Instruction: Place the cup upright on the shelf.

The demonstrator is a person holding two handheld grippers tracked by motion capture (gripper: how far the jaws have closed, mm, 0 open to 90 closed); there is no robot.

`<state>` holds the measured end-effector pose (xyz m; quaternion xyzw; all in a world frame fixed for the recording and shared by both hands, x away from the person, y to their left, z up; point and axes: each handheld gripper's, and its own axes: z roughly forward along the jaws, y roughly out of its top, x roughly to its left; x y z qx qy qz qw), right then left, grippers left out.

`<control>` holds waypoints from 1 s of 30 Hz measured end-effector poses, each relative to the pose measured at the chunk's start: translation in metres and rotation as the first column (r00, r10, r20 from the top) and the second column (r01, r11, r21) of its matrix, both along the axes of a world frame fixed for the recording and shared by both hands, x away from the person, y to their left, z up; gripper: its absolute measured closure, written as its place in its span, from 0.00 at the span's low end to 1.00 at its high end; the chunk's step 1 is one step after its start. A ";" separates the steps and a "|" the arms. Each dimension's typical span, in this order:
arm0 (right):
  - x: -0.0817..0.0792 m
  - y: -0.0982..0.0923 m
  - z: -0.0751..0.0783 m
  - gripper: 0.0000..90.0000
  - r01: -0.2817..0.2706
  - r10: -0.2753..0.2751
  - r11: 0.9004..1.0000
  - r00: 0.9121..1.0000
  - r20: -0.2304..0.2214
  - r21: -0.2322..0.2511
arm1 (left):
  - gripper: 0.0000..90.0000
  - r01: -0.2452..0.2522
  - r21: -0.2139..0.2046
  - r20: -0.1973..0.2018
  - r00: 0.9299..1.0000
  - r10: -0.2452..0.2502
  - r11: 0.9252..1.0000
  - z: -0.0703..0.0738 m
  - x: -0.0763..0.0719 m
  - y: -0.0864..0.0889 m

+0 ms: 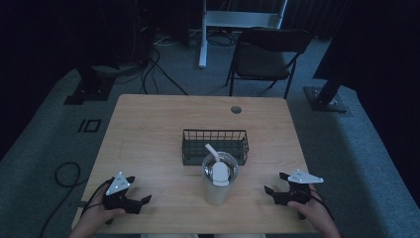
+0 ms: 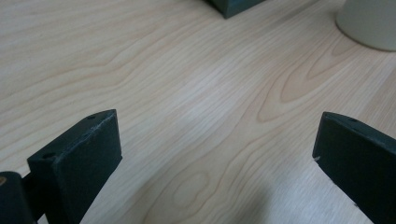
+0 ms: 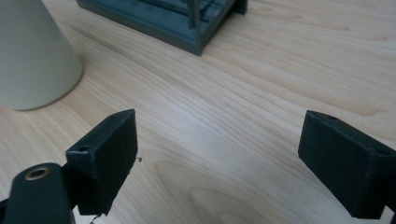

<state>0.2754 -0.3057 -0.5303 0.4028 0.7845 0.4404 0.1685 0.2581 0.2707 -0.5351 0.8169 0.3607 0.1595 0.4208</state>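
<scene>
In the high view, a light wooden table fills the middle of the frame, set on grey carpet in a dim room, with a dark folding chair standing beyond its far edge in the upper centre. A black wire basket sits at the table's centre, and just in front of it, touching or nearly touching its near side, stands a pale cup with a white utensil leaning inside it, its handle slanting toward the upper left. At the lower left of the frame the left gripper rests near the table's front edge, held by a hand, its jaws apart and pointing right toward the cup. At the lower right the right gripper mirrors it, held by the other hand, jaws apart and pointing left. Both are well apart from the cup. In the left gripper view, the left gripper shows its two black jaws spread wide at the bottom corners with nothing but wood grain between them; the basket's corner sits at the top edge and the cup's base in the upper right corner. In the right gripper view, the right gripper likewise has its jaws wide apart over bare table, with the cup in the upper left and the basket along the top centre.
</scene>
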 end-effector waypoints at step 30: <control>-0.008 0.064 0.017 0.13 -0.291 0.278 0.948 0.954 0.113 0.130 | 0.02 0.175 -0.064 0.062 0.983 -0.171 0.983 0.006 0.008 -0.074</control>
